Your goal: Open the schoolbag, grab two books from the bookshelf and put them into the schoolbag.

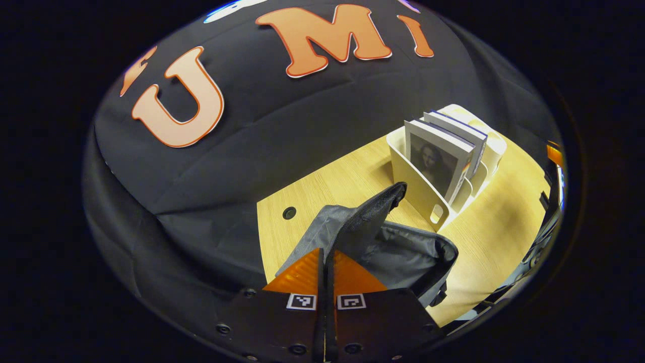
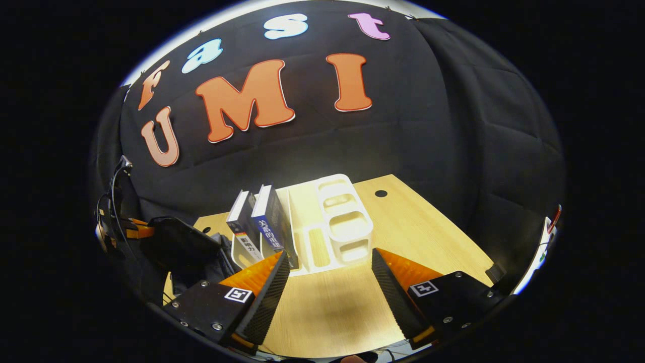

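Left tool (image 1: 326,257) clenched on grey fabric schoolbag (image 1: 403,252) flap (bag open); right tool (image 2: 330,277) released, next reach two upright books (image 2: 259,222) in white plastic bookshelf (image 2: 342,222).

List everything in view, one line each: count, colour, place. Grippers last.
schoolbag: one, grey-black, on the table's left part, mouth open, beside the bookshelf.
books: two, upright, side by side in the bookshelf's slot nearest the schoolbag.
bookshelf: one, white, standing mid-table.
table: one, light wood, with round holes near its back edge.
left gripper: one, fingers closed together, on the schoolbag's flap.
right gripper: one, fingers wide apart, holding nothing, facing the bookshelf.
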